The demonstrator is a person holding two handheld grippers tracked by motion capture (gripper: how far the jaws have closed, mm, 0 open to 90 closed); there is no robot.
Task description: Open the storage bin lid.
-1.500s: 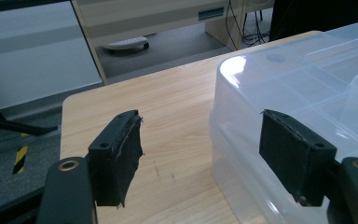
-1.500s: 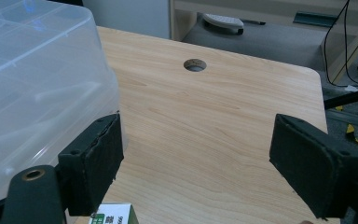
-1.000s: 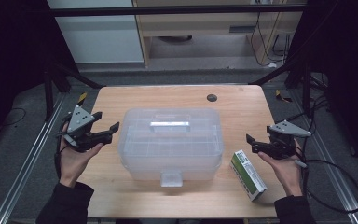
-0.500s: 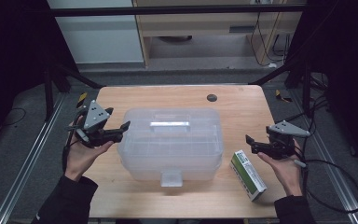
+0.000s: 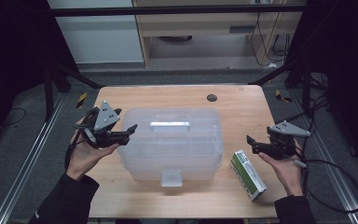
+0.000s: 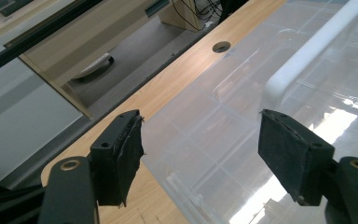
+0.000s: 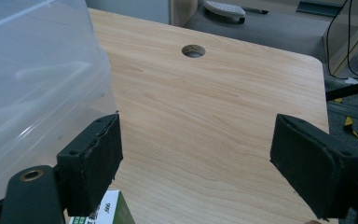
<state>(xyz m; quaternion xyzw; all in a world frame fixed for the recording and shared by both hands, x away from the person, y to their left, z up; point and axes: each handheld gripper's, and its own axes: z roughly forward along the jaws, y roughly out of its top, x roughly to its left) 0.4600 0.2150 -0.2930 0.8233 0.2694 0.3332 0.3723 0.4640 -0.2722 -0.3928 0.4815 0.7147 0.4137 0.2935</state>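
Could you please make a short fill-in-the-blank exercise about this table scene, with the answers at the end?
1. The left gripper hovers at the left end of the clear plastic box with its jaws ____.
2. The white handle sits on the box's ____.
3. The green and white carton lies on the table to the ____ of the box.
4. The right gripper holds ____.

Missing words: open; lid; right; nothing
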